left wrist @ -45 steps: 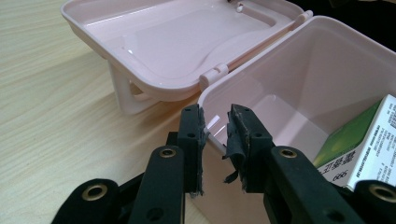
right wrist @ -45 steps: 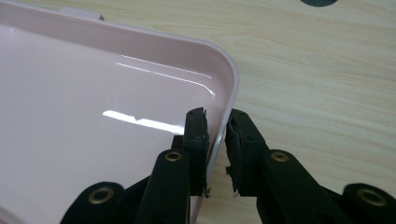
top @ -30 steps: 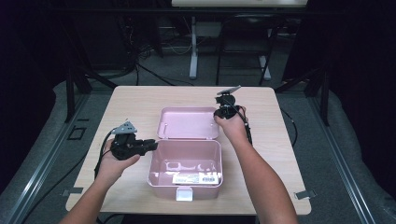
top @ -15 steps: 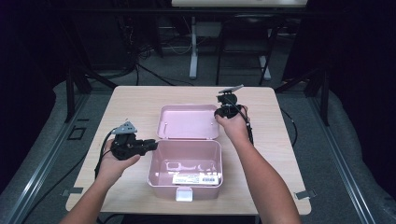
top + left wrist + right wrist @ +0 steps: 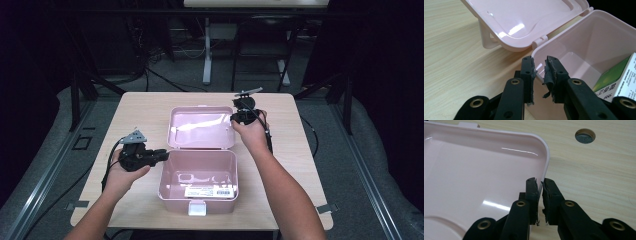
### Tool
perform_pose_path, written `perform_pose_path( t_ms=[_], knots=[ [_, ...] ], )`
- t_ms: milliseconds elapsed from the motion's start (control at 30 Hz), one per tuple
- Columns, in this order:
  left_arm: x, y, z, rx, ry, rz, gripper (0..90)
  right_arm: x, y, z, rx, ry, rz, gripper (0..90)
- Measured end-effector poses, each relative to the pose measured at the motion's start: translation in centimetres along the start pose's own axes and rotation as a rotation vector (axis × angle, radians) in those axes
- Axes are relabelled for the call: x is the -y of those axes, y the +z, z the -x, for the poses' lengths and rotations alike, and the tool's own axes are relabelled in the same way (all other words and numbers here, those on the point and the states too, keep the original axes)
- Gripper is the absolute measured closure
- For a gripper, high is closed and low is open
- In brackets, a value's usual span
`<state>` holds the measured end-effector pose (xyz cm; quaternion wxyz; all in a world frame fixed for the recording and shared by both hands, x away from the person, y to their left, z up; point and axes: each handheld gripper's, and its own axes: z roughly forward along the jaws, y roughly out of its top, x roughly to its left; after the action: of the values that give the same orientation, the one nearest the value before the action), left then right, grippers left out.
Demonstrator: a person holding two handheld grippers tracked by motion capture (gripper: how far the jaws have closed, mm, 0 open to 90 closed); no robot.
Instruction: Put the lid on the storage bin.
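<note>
Right gripper (image 5: pixel 540 185): our jaws are nipped onto the right edge of the glossy pink plastic lid (image 5: pixel 481 170), one pad inside, one outside. They have just been closing, with the lid's rim between them; in the right gripper view the pads now press on it.

Left gripper (image 5: pixel 539 67): our jaws straddle the near left corner wall of the open pink plastic box (image 5: pixel 599 50). The pads sit close on either side and appear to clamp the rim; we read it as a steadying pinch.

Change since a second ago: in the high view both hands sit where they sat, and the lid lies back as flat as it did. The only shift we note is the right jaws tightening.

Lid position: thrown back behind the box (image 5: pixel 198 180), hinged to its rear edge, resting on the pale wooden table (image 5: pixel 295 150).

Box contents: a green-and-white printed carton (image 5: pixel 621 77) lies inside on the floor of the box.

Meaning for the work: we judge the grip on the lid is now set, so the swing over the hinge to shut the box can begin, left holding the base still.

Risk: thin rim could slip from the pads.
</note>
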<state>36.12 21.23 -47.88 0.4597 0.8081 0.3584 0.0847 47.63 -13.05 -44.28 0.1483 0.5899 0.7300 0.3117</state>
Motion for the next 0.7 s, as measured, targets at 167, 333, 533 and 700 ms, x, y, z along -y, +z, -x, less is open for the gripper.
perform_pose_path(
  t_ms=[167, 333, 533, 700],
  knots=[
    [0.0, 0.0, 0.0, 0.004, -0.001, -0.006, 76.9, 0.0, -0.5, -0.2, -0.006, -0.006, 0.024, 83.5],
    [0.0, 0.1, 0.0, -0.006, 0.009, -0.004, 77.7, 0.0, -1.7, -0.6, -0.013, -0.022, 0.059, 84.2],
    [-0.2, 0.0, 0.0, -0.028, 0.017, 0.023, 85.6, 0.1, -2.9, -0.7, -0.023, -0.028, 0.083, 84.4],
    [-0.2, 0.2, -0.1, -0.025, 0.017, 0.034, 85.9, 0.3, -3.6, -0.6, -0.031, -0.032, 0.095, 84.4]
  ],
)
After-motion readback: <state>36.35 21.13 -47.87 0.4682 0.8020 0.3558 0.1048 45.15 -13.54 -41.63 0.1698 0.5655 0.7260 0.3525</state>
